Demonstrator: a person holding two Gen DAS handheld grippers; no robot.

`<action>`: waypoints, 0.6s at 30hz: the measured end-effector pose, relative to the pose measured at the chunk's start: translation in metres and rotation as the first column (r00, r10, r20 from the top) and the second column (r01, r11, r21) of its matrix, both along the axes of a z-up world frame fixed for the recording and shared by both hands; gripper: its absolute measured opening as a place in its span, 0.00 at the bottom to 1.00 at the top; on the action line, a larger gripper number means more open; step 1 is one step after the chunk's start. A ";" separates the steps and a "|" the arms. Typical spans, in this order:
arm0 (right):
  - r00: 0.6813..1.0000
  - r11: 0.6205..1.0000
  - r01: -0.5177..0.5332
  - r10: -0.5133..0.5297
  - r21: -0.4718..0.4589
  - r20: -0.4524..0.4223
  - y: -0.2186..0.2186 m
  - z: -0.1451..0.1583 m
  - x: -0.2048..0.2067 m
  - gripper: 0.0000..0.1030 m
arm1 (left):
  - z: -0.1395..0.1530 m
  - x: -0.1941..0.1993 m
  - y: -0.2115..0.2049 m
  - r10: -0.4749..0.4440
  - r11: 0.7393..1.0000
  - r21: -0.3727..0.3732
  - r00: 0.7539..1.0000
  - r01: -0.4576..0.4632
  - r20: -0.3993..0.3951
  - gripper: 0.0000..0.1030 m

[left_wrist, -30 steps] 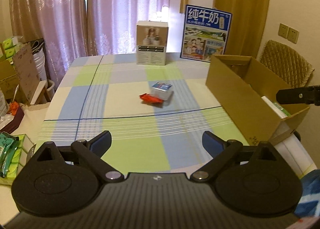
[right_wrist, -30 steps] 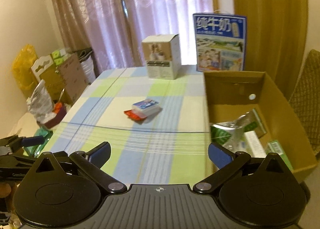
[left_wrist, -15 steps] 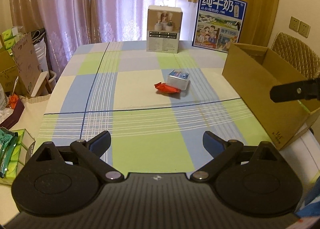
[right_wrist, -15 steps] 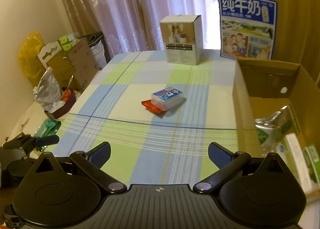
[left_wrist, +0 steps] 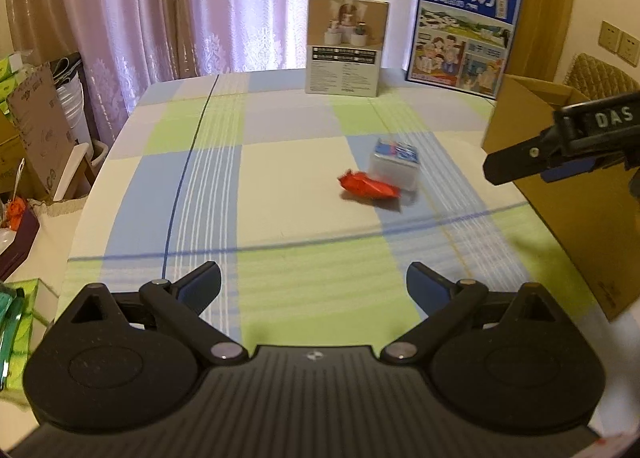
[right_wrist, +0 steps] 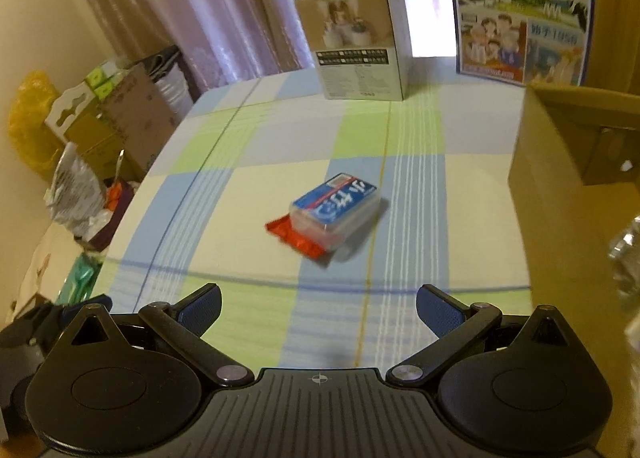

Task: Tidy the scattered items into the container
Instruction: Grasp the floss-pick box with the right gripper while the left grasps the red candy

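A clear plastic box with a blue label (right_wrist: 335, 210) lies mid-table, partly on top of a red packet (right_wrist: 294, 238); both also show in the left wrist view, box (left_wrist: 394, 168) and red packet (left_wrist: 368, 186). The brown cardboard container (right_wrist: 568, 218) stands at the table's right side, seen too as the cardboard container (left_wrist: 580, 186). My right gripper (right_wrist: 318, 308) is open and empty, short of the box. My left gripper (left_wrist: 314, 286) is open and empty above the near table. The right gripper's finger (left_wrist: 560, 142) reaches in from the right edge of the left view.
A white product box (left_wrist: 346, 46) and a blue milk carton case (left_wrist: 466, 26) stand at the far table edge before curtains. Cardboard, bags and green tissue packs (left_wrist: 16, 322) crowd the floor at left. A woven chair (left_wrist: 600, 76) sits behind the container.
Both grippers have moved forward and left toward the blue-label box, which now looks larger. The container has slid toward the right edge of both views. Both stay open.
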State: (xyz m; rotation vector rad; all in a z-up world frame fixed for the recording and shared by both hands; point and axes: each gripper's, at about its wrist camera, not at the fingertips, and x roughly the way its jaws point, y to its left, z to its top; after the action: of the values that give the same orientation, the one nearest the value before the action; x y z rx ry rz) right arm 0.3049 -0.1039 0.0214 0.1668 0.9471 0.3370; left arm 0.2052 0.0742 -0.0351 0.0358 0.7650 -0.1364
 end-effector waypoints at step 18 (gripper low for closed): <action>0.975 0.992 0.119 -0.108 0.042 -0.195 0.022 -0.062 0.124 0.98 | -0.041 0.090 0.004 -0.068 0.998 0.010 0.998 0.068 -0.004 0.94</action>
State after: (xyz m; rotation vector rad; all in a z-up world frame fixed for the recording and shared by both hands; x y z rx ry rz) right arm 0.4292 -0.0815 -0.0405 0.3057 1.1151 0.2434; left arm 0.2953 0.0786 -0.0764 0.0711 0.7687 -0.1979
